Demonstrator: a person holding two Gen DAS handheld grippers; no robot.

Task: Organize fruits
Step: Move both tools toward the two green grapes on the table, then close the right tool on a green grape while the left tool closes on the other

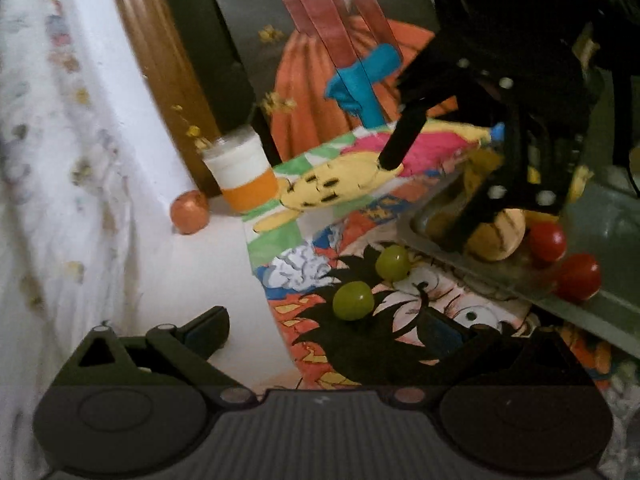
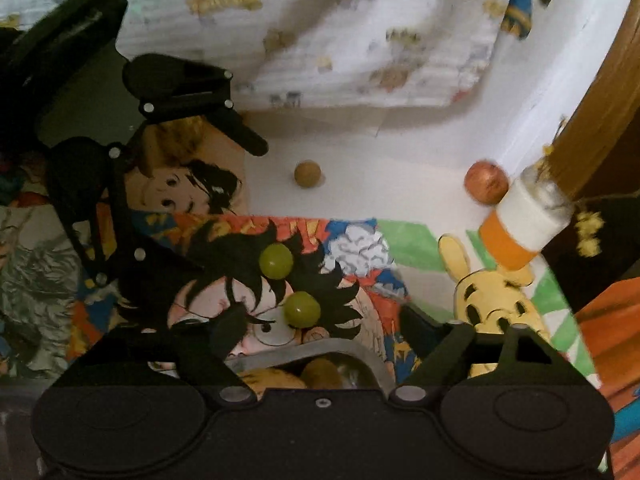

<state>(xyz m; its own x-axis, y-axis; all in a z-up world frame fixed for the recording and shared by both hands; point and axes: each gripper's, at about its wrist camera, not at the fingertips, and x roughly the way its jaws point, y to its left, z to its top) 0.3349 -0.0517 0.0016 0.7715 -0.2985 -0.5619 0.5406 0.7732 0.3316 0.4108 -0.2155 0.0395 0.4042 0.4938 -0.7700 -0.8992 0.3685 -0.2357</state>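
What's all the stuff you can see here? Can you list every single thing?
grapes: two, green, loose on the cartoon cloth beside the tray
cherry tomatoes: two, red, in the tray
tan round thing: one, tan, in the tray; too blurred to name
tray: one, grey metal, on the cartoon cloth
cup: one, white with an orange band, at the cloth's far edge
round fruit: one, orange-red, on the white sheet beside the cup
small ball: one, brown, alone on the white sheet
cartoon cloth: one, many colours, on the white sheet
white sheet: one, white, under everything
left gripper: one, black, open, near the grapes
right gripper: one, black, open, over the tray's edge
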